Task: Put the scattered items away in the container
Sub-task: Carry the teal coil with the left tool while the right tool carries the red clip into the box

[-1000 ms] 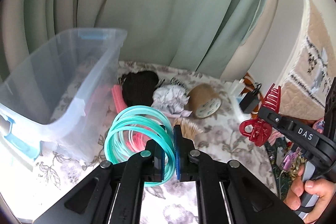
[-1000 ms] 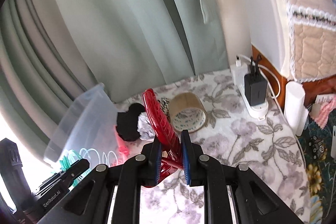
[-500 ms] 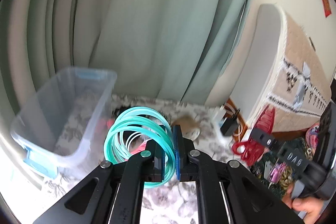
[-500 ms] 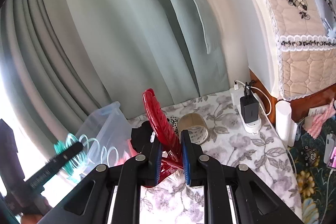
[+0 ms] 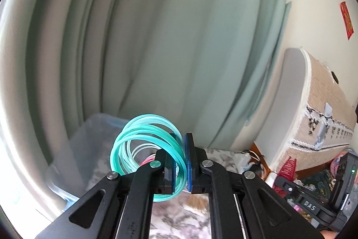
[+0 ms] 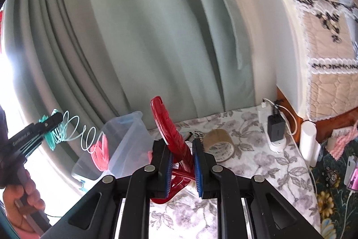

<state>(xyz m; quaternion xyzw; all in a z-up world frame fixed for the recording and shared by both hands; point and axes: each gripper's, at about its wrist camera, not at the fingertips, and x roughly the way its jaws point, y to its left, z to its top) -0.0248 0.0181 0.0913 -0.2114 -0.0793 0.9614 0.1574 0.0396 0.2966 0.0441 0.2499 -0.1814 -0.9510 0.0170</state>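
The left claw (image 5: 180, 162) is clamped tight on a teal spring coil (image 5: 143, 149), whose stretched loops trail toward the clear plastic container (image 6: 125, 140) at the left of the floral-clothed desk (image 6: 246, 162). The right claw (image 6: 182, 162) pinches a red hair clip (image 6: 170, 129) above the desk, near a roll of brown tape (image 6: 220, 147).

"DAS" on right gripper (image 5: 288, 188) body (white lettering).
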